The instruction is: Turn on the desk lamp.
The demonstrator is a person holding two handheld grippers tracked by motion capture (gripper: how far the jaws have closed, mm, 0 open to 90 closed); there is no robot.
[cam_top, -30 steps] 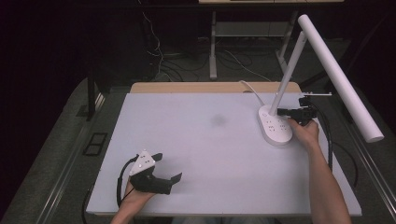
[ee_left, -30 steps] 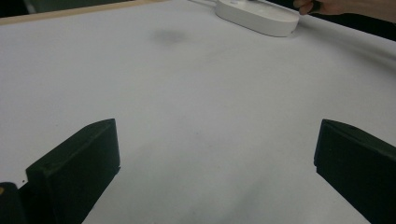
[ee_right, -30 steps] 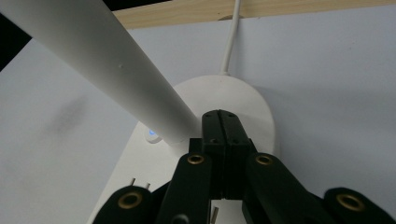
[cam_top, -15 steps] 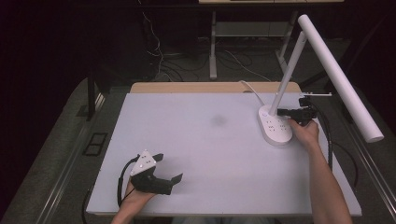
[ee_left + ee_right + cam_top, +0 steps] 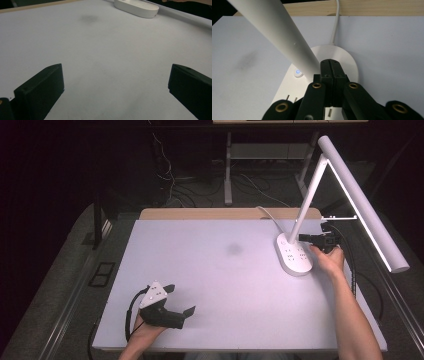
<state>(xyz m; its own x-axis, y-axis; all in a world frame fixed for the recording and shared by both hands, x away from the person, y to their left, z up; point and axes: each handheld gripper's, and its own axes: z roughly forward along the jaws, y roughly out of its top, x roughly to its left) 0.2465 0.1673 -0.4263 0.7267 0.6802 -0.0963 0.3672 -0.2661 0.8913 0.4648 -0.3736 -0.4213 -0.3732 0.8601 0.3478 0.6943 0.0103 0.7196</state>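
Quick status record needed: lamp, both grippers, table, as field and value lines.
lamp: white desk lamp, far right of table, base with sockets, light bar on, power button glowing blue
lamp cable: white cable running off the far edge
right gripper: right gripper over the lamp base beside the stem, jaws closed together, holding nothing
left gripper: left gripper near front left edge, jaws wide apart
table: white surface, faint dark smudge mid-table

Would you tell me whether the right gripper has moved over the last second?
No: the right gripper sits at the same spot over the lamp base.
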